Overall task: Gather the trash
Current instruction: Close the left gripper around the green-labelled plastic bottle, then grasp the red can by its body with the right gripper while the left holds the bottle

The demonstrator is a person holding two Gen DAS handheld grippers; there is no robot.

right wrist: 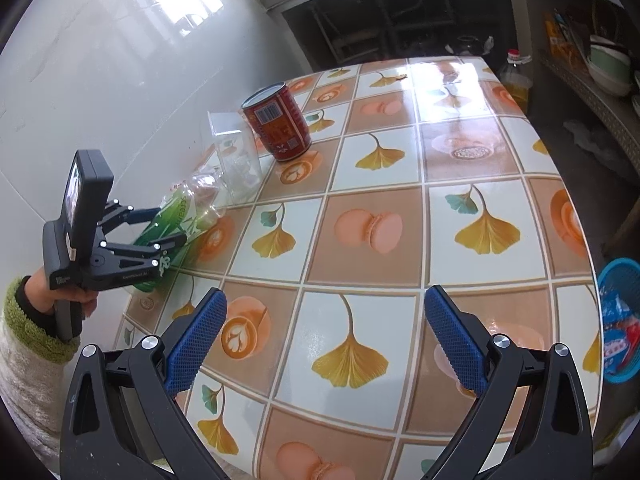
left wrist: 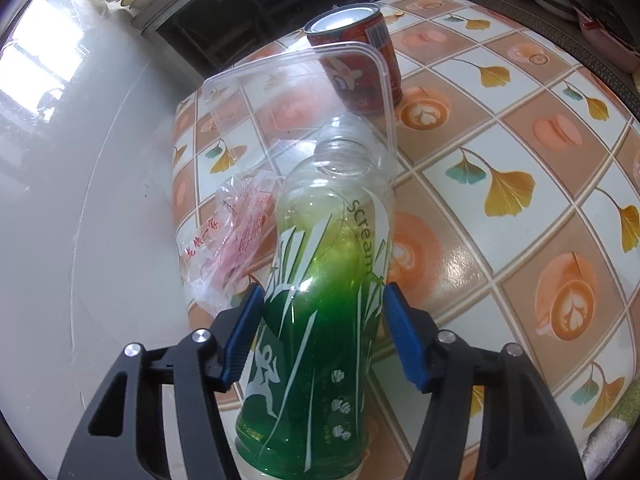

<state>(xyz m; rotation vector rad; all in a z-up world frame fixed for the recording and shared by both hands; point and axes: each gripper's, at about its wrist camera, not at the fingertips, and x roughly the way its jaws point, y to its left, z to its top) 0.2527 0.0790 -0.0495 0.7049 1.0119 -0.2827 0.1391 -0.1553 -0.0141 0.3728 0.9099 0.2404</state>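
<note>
Left wrist view puts the green bottle [left wrist: 320,320] straight between my left tongs [left wrist: 323,332], its long axis running away from me toward the red can [left wrist: 356,60] — pads closed on its waist. My right tongs [right wrist: 325,334] gape empty over bare bench [right wrist: 400,160], farther off.

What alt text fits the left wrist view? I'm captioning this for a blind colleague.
The left gripper has its blue fingers on either side of a green plastic bottle lying on a tiled-pattern table. Behind it lie a clear plastic lid, a crumpled wrapper and a red can.
</note>
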